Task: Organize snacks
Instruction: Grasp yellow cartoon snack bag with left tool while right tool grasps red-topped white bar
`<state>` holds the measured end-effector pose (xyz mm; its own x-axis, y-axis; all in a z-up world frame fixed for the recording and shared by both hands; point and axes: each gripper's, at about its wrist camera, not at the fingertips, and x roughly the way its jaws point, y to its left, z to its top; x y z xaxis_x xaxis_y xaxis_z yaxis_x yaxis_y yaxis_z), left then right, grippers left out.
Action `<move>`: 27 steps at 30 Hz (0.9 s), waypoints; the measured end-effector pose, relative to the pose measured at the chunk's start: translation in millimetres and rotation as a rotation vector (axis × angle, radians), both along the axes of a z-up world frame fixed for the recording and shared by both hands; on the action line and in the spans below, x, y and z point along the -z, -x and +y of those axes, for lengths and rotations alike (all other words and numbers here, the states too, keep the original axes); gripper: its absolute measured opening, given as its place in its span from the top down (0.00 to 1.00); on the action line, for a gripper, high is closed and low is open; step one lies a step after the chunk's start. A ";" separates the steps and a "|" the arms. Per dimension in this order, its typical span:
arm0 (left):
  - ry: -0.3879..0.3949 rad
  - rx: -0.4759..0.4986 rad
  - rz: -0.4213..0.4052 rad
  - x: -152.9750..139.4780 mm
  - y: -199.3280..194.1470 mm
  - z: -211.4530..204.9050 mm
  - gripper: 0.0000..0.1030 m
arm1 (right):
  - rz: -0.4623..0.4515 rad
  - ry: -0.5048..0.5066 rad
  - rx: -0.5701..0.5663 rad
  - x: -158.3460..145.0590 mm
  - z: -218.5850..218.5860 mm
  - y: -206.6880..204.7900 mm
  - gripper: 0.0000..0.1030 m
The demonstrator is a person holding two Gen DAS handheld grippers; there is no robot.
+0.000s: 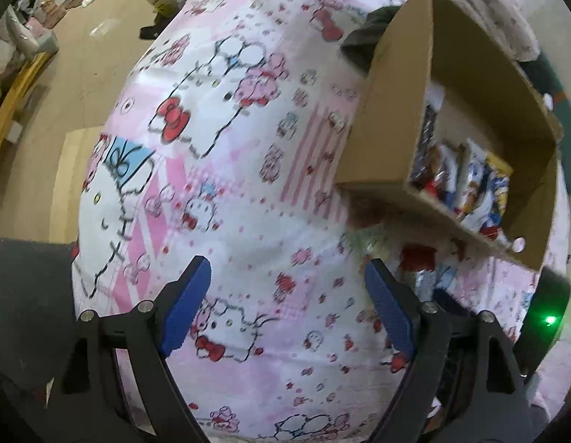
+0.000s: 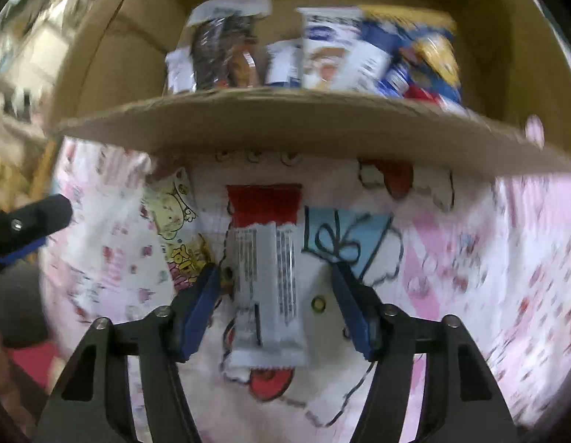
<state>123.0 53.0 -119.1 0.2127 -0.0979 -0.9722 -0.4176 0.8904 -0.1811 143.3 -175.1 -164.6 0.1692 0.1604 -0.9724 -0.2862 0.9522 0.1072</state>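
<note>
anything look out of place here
Two snacks lie outside the box, on the cloth in front of it: a red-and-white bar between the open right hand-held gripper pads, untouched, and a yellow cartoon packet beside it. The rest stand inside the box.

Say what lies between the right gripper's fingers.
Right wrist view: a silver-and-red snack bar lies on the patterned cloth between the right gripper's open fingers, untouched.

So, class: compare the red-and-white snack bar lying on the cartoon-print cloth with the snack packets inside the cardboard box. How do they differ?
The red-and-white snack bar lies flat and alone on the cartoon-print cloth; the snack packets stand packed side by side in the cardboard box. The bar sits between the right gripper's open jaws; the packets do not. Both are sealed wrapped snacks.
</note>
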 end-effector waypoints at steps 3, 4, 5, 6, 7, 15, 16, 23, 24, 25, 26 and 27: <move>-0.006 0.032 0.032 6.6 3.8 -10.6 0.20 | 0.019 -0.023 0.041 -0.8 -11.9 2.2 0.69; -0.020 0.037 0.034 7.7 3.2 -15.2 0.20 | 0.033 -0.048 0.059 -1.8 -19.5 2.7 0.69; -0.028 0.037 0.033 8.7 2.5 -20.5 0.20 | 0.044 -0.073 0.087 -3.8 -28.3 3.9 0.69; -0.026 0.034 0.035 10.2 1.7 -25.2 0.20 | 0.050 -0.087 0.105 -5.5 -34.8 5.2 0.69; -0.010 0.026 0.042 13.2 -0.4 -32.8 0.20 | 0.056 -0.102 0.125 -7.5 -42.6 6.7 0.69; -0.046 0.134 0.036 30.9 -22.4 -95.7 0.35 | 0.072 -0.152 0.250 -20.2 -92.2 7.2 0.69; -0.055 0.133 0.041 33.9 -25.0 -99.3 0.35 | 0.059 -0.151 0.254 -25.6 -99.4 5.7 0.69; -0.152 0.185 0.058 44.4 -33.5 -106.9 0.78 | -0.010 -0.129 0.217 -47.7 -103.0 5.8 0.69; -0.142 0.193 0.059 43.1 -34.4 -104.8 0.78 | -0.009 -0.134 0.215 -46.7 -98.8 5.7 0.69; -0.130 0.202 0.062 41.5 -33.8 -102.8 0.78 | -0.007 -0.140 0.215 -43.8 -90.6 5.9 0.69; -0.131 0.213 0.064 39.6 -32.8 -100.7 0.78 | -0.005 -0.148 0.214 -42.7 -87.0 5.9 0.69; -0.137 0.217 0.066 35.9 -30.0 -94.7 0.78 | -0.006 -0.153 0.210 -43.9 -86.3 6.2 0.69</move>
